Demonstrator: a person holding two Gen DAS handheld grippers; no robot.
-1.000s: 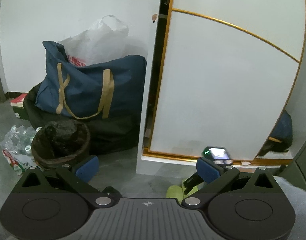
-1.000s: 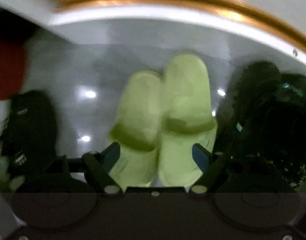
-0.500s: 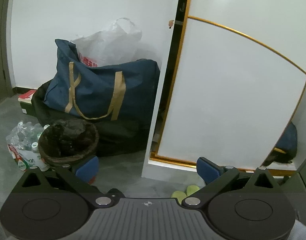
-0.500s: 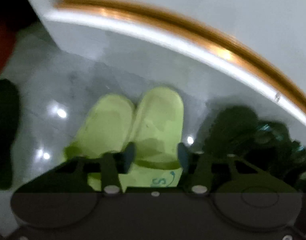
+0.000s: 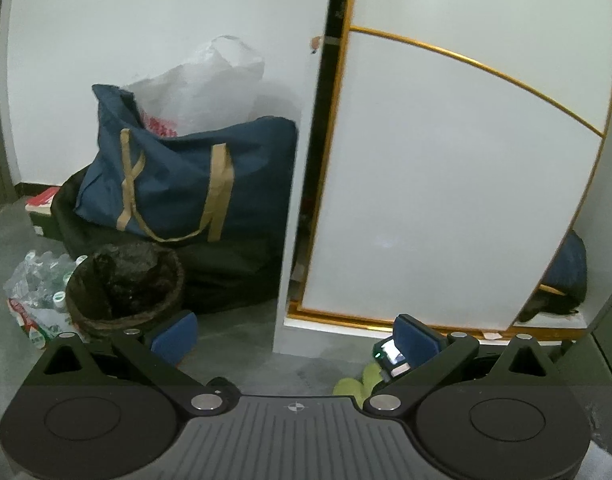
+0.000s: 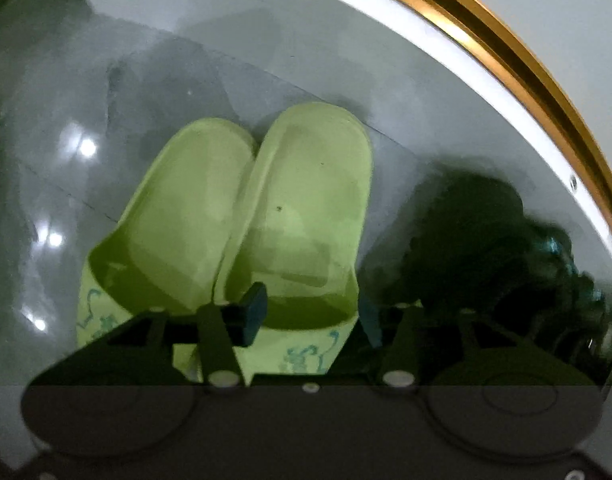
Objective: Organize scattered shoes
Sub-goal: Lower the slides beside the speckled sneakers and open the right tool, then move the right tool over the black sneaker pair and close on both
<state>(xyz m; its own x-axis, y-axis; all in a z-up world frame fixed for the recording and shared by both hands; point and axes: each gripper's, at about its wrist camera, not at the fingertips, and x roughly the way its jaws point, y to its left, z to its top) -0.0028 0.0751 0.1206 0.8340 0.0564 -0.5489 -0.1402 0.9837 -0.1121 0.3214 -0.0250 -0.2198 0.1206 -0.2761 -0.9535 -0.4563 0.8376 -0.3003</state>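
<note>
Since half a second ago the right gripper (image 6: 310, 312) has been brought lower and closer over the green slippers (image 6: 241, 224), and its jaws have been narrowed around the strap of the right-hand slipper (image 6: 306, 216); whether the strap is actually pinched cannot be told. The left gripper (image 5: 293, 330) has been swung slightly, so that the right gripper's lit screen is again seen beside its right finger; its jaws are held wide, with nothing between them.

From left to right, a pack of water bottles (image 5: 33, 288), a dark bin (image 5: 125, 284) and a blue bag (image 5: 185, 184) are seen by the wall, then a gold-trimmed cabinet door (image 5: 446, 184). In the right view the pair is laid side by side and touching on the glossy floor (image 6: 65, 120), toes towards the camera, heels towards the cabinet base (image 6: 506, 92).

The slippers are judged light, soft and flexible foam; the strap edge is the best place to be gripped. A dark shoe (image 6: 486, 232) lies just beside the pair on the right and could be knocked.
</note>
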